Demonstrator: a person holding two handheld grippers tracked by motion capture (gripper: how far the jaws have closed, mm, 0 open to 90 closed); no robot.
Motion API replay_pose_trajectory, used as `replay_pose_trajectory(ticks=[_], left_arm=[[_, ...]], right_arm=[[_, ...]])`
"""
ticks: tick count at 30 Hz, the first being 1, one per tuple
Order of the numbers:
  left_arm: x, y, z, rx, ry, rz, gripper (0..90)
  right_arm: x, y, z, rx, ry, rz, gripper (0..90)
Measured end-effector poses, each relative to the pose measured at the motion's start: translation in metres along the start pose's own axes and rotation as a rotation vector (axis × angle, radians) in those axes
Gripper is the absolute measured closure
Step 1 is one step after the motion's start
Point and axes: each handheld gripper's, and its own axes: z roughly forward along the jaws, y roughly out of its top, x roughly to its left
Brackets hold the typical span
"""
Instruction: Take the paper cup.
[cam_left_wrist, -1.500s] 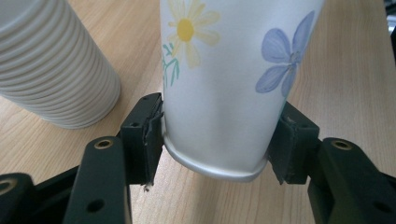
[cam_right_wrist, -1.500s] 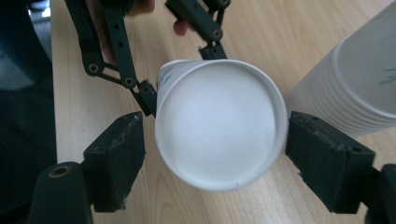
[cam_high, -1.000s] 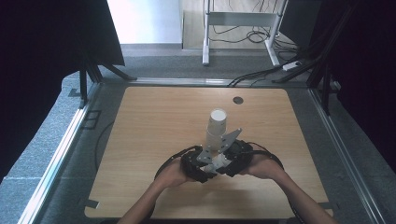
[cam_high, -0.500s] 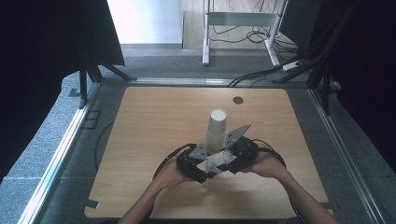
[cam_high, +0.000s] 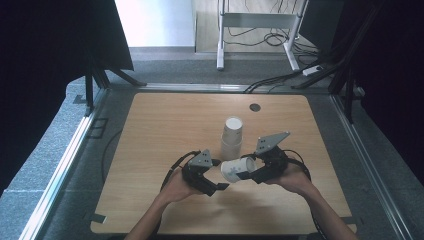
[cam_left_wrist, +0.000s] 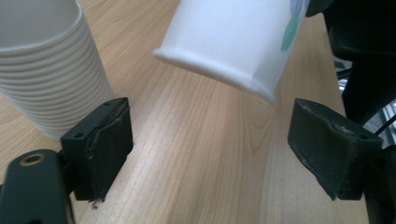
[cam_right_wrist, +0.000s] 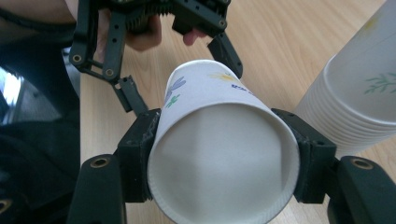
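Note:
A white paper cup (cam_high: 238, 169) with a flower print lies sideways in the air, and my right gripper (cam_high: 251, 173) is shut on it. In the right gripper view the cup (cam_right_wrist: 224, 158) points its mouth at the camera, with both jaws pressed on its sides near the rim. My left gripper (cam_high: 218, 174) stands open just left of the cup's base; its jaws have just been opening. In the left gripper view the cup's base (cam_left_wrist: 233, 42) hangs above the gap between the jaws (cam_left_wrist: 210, 140), touching neither. A tall stack of cups (cam_high: 232, 137) stands upright just behind.
The wooden table (cam_high: 165, 125) has a small dark round hole (cam_high: 255, 107) near its far edge. The stack of cups (cam_left_wrist: 42, 70) rises close to the left gripper's left jaw. Dark curtains and a metal frame border the table.
The left gripper's jaws have opened off the cup and drawn a little to the left. The right gripper has carried the cup off the stack, towards the person, and tipped it sideways.

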Motion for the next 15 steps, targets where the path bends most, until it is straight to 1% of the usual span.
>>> replay_pose_trajectory(ticks=[3,4,7,9,10,11,13,15], left_arm=[[-0.001,0.001,-0.001,-0.004,0.001,0.002,10.5],[-0.001,0.001,-0.001,-0.014,-0.009,0.001,9.8],[-0.002,0.001,0.0,-0.024,-0.011,0.005,8.9],[-0.003,0.002,0.001,-0.03,-0.016,0.01,8.9],[-0.003,0.002,0.001,-0.03,-0.016,0.01,8.9],[-0.004,0.002,0.002,-0.037,-0.025,0.013,9.0],[-0.004,0.002,0.003,-0.045,-0.031,0.016,9.8],[-0.005,0.002,0.003,-0.049,-0.035,0.021,10.6]], right_arm=[[-0.001,-0.005,-0.003,-0.047,0.011,0.01,36.8],[-0.001,-0.008,-0.005,-0.069,0.015,0.014,36.8],[-0.001,-0.015,-0.006,-0.116,0.028,0.032,36.8],[-0.001,-0.018,-0.005,-0.134,0.034,0.04,36.8],[-0.001,-0.018,-0.005,-0.134,0.034,0.04,36.8],[-0.001,-0.023,-0.004,-0.153,0.043,0.045,36.8],[-0.001,-0.026,-0.002,-0.169,0.056,0.052,36.8],[-0.001,-0.027,-0.001,-0.174,0.061,0.055,36.8]])
